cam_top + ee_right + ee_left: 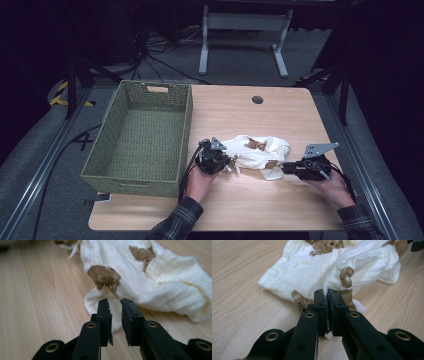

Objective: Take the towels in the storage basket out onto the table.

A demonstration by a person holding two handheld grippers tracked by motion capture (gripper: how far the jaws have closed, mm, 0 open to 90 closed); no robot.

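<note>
While left claw point(327, 296) pinches cloth point(317, 270) (clear close-up), right claw point(115, 305) gapes slightly, gripping nothing; basket point(107, 150) visible overhead.

Left hand-held gripper point(231, 163) clamped, right hand-held gripper point(283, 168) parted.

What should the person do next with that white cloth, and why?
Probably close the right tongs on the cloth edge in front of them. The left tongs already pinch a fold of it, while the right ones stand slightly apart with cloth just beyond their tips. Holding both ends would let it be lifted towards the basket.
</note>
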